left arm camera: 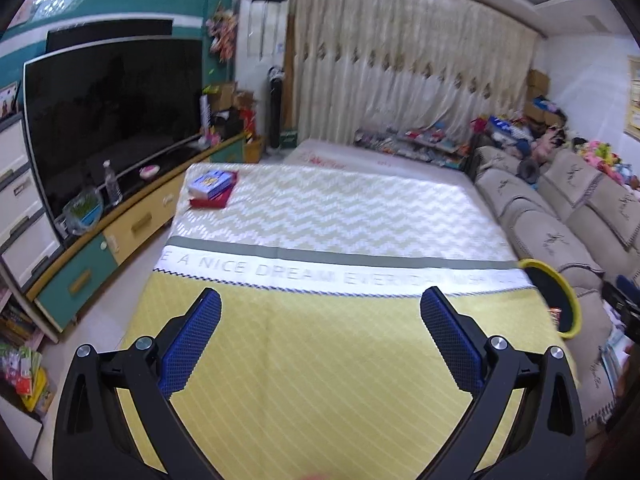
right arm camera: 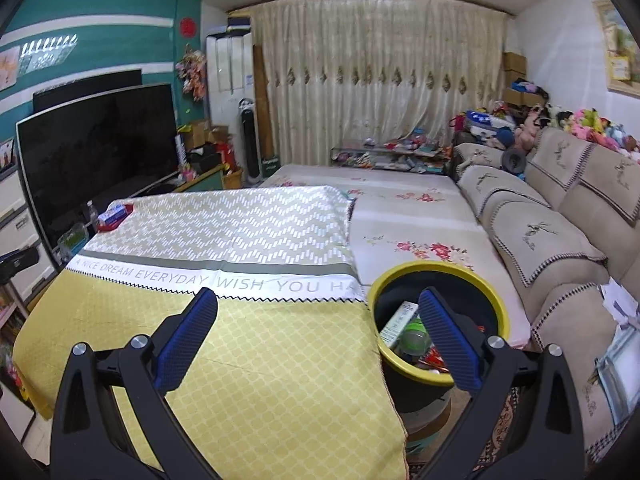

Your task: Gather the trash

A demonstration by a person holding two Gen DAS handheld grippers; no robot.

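Left wrist view is showing the left gripper (left arm camera: pixel 320 308) hanging over the yellow cloth (left arm camera: pixel 312 360), its jaws standing wide apart and holding nothing, with bare cloth lying ahead up to the boxes (left arm camera: pixel 211 189) at the far left corner. Right wrist view is showing the right gripper (right arm camera: pixel 318 308) also spread wide and empty, its right finger (right arm camera: pixel 448 340) reaching over the bin (right arm camera: pixel 496 300). This yellow-rimmed bin, standing just beside the cloth's right edge and near the sofa (right arm camera: pixel 560 232), is holding trash (right arm camera: pixel 404 328).

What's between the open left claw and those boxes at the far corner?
Only bare patterned cloth separates the left gripper from the boxes, per the left wrist view.
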